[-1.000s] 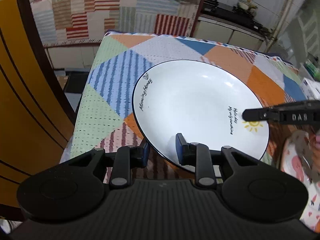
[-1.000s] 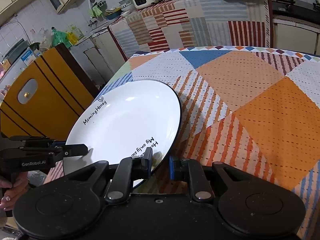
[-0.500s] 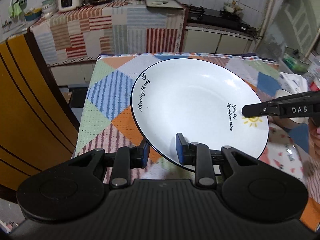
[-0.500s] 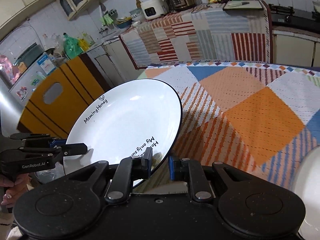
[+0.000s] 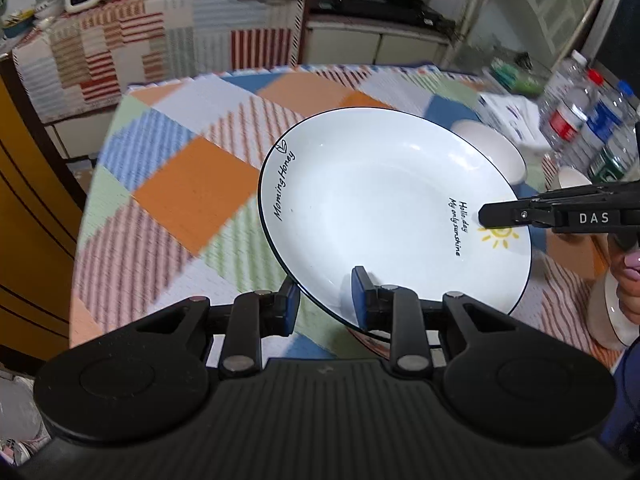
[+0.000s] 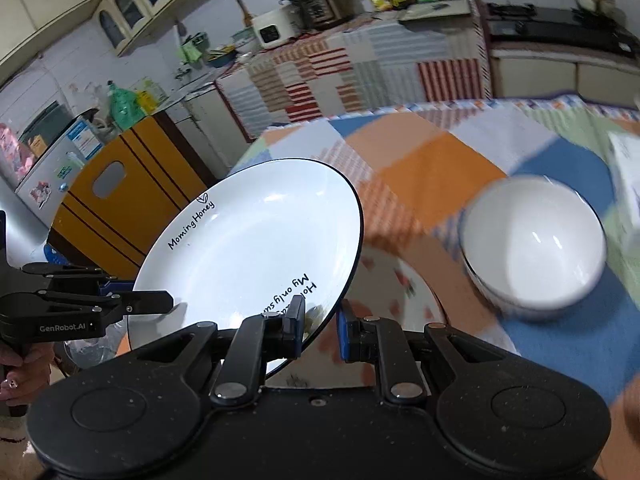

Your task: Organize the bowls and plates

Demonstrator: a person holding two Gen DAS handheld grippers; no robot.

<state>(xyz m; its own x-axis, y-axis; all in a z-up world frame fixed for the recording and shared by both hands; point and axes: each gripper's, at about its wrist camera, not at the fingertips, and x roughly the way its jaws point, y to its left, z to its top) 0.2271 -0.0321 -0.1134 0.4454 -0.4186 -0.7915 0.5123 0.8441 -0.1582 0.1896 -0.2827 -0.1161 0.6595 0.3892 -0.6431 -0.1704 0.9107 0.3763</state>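
A white plate (image 5: 380, 208) with a black rim and black lettering is held in the air above the patchwork tablecloth (image 5: 192, 184). My left gripper (image 5: 325, 300) is shut on its near rim. My right gripper (image 6: 318, 328) is shut on the opposite rim; it also shows in the left wrist view (image 5: 520, 216). The plate (image 6: 248, 252) tilts in the right wrist view. A white bowl (image 6: 532, 248) stands on the table to the right. A patterned plate (image 6: 396, 292) lies under the held plate.
Water bottles (image 5: 576, 120) and a white box (image 5: 508, 116) stand at the table's right side. Another small white bowl (image 5: 572, 178) sits near them. A yellow cabinet (image 6: 120, 192) stands left of the table. A covered counter (image 5: 160, 36) runs behind.
Both grippers have carried the plate to the right across the table. The white bowl, patterned plate and bottles have come into view.
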